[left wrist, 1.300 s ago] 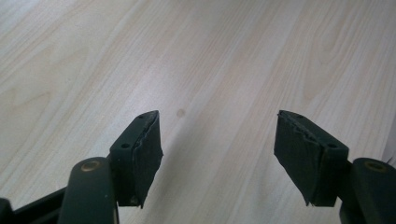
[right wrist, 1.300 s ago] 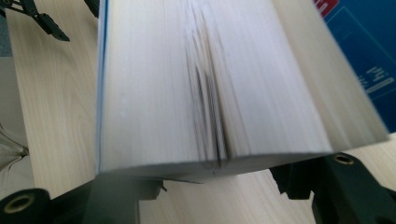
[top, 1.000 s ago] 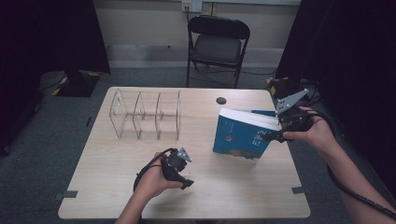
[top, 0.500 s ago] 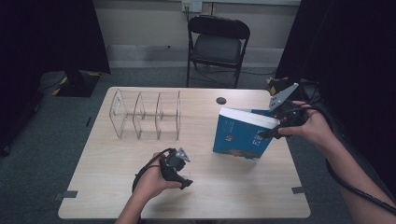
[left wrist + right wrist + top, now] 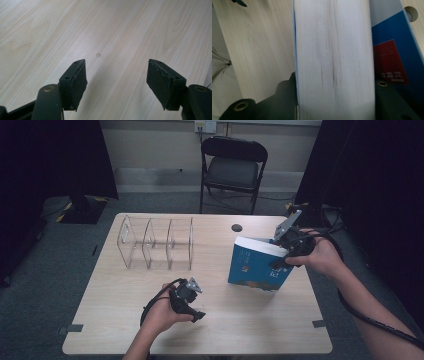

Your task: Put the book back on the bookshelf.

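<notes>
One blue book (image 5: 257,267) clamped upright in right claw (image 5: 281,256)

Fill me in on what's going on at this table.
A person works two handheld claws at a wooden table. The right claw has just closed its jaws on the page edge of a blue book and holds it tilted up on the table. The left claw rests open near the front edge, holding nothing. A clear divider rack stands farther back.
</notes>
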The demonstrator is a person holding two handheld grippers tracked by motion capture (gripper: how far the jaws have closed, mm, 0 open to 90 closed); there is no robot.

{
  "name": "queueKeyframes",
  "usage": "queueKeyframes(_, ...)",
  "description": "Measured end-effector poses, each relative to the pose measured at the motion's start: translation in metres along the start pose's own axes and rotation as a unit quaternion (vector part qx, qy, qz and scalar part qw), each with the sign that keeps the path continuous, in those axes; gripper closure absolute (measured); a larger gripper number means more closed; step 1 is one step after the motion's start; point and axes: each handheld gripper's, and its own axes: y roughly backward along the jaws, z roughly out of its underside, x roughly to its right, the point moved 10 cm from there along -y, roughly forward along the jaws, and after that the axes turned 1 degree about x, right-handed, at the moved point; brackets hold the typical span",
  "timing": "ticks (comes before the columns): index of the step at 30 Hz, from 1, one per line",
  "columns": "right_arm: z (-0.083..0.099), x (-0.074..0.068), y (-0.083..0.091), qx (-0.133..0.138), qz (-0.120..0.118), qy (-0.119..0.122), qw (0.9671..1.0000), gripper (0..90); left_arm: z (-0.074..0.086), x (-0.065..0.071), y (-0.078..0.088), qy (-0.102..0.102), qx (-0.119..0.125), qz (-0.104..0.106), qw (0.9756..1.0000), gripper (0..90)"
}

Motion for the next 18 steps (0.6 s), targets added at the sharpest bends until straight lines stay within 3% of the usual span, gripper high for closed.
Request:
queueKeyframes(6, 0.001, -0.004, 0.001, -0.008, 0.012, 0.000, 0.9999, 61.2, 0.001, 0.000, 0.000, 0.000, -0.004, 0.000, 1.0000, 32.6)
queueKeyframes(9, 0.000, -0.008, 0.002, -0.010, 0.013, -0.006, 0.9998, 61.6, -0.001, -0.001, 0.002, 0.003, 0.005, 0.000, 1.0000, 32.7)
queueKeyframes(18, -0.005, -0.015, 0.007, 0.021, 0.001, -0.009, 0.9997, 61.9, -0.002, -0.005, 0.004, 0.012, 0.011, -0.002, 0.9999, 33.1)
